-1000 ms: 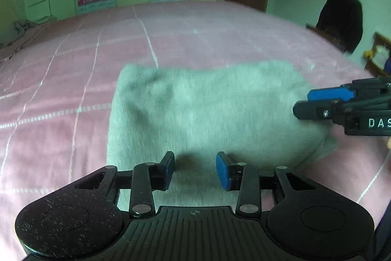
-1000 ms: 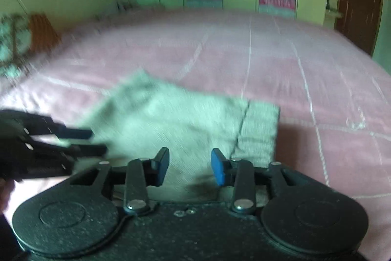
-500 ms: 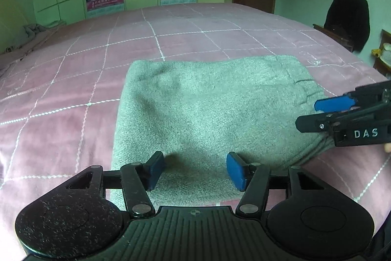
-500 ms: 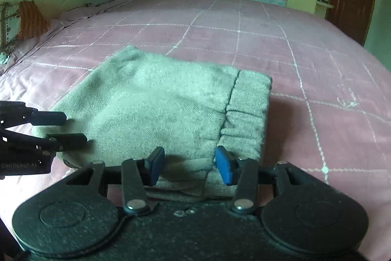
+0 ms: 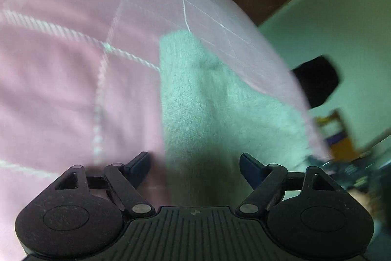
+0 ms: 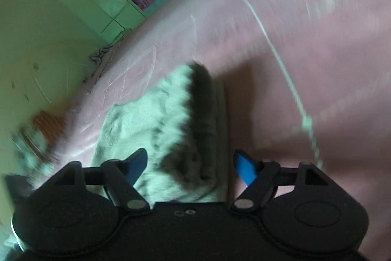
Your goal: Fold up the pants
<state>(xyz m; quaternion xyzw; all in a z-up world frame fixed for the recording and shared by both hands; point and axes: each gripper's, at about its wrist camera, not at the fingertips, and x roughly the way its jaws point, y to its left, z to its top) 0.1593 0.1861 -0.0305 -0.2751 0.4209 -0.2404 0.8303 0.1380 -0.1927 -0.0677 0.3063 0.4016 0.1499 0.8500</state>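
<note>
Both views tilted, blurred. Folded grey pants [image 5: 220,109] lie on the pink bed [image 5: 73,89], a compact stack. Left gripper [image 5: 194,164] low over the near edge of the stack, fingers wide apart, holding nothing. Right gripper [image 6: 189,163] at the waistband end [image 6: 207,114], fingers spread either side of the cloth, not clamped.
</note>
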